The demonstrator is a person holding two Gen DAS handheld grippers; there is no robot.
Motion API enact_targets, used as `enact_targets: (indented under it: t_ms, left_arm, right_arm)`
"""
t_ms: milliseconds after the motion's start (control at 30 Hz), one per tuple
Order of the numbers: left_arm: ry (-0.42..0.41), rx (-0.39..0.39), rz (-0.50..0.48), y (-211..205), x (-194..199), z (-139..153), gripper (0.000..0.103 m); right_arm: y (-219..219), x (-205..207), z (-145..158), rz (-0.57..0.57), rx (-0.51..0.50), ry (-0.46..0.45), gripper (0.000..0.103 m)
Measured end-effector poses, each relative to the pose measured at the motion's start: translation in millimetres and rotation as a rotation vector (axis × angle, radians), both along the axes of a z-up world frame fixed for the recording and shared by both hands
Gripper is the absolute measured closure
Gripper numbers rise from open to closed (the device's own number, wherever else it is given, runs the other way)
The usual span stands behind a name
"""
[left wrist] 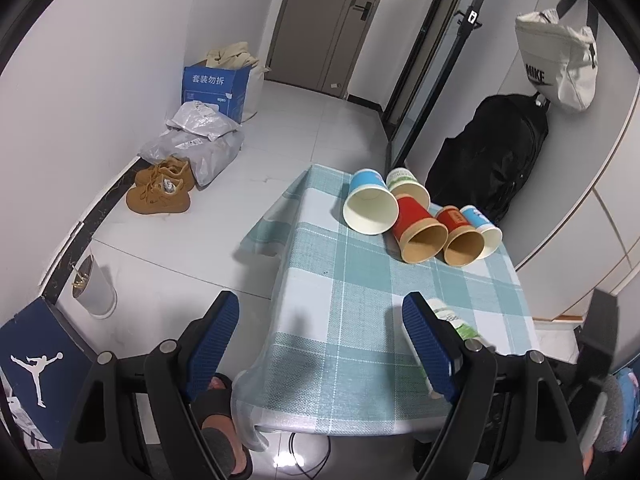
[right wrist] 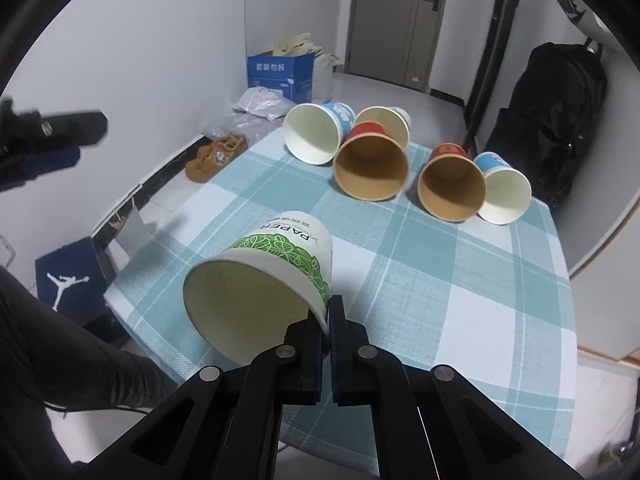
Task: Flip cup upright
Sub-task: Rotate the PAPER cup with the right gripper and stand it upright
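My right gripper (right wrist: 327,320) is shut on the rim of a white paper cup with a green leaf print (right wrist: 276,264). The cup is tilted on its side, mouth toward the camera, over the near part of the checked tablecloth (right wrist: 440,280). In the left wrist view a part of that cup (left wrist: 452,318) shows behind my right finger. My left gripper (left wrist: 320,320) is open and empty above the table's near left edge. Several more cups lie on their sides at the far end: a blue one (right wrist: 316,130), two red ones (right wrist: 370,164) (right wrist: 452,182), and another blue one (right wrist: 502,188).
The small table stands in a hallway. On the floor to the left are brown shoes (left wrist: 162,188), plastic bags (left wrist: 200,140), a blue carton (left wrist: 214,90) and a Jordan box (left wrist: 32,360). A black backpack (left wrist: 496,160) stands at the far right.
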State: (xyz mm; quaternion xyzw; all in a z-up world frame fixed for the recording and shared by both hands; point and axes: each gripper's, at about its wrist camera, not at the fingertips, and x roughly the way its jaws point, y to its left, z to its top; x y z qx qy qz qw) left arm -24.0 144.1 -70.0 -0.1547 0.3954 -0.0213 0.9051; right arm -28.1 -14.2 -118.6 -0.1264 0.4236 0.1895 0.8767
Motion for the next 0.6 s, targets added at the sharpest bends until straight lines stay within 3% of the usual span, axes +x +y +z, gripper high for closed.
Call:
enact_targets:
  t_ms: [167,333,600]
  left_arm:
    - [0.001,-0.020,-0.011,-4,1,1,0.022]
    - [-0.015,-0.029,-0.045,-24,3,10,0.022]
    - [0.001,-0.078,-0.064,-54,17,17,0.022]
  right_arm:
    - [-13,3,14,-0.001,0.066,0.036,0.101]
    - [-31,5,29,0.034,0.092,0.138,0.101]
    - [-69,9,49,0.096,0.018,0.320,0.101]
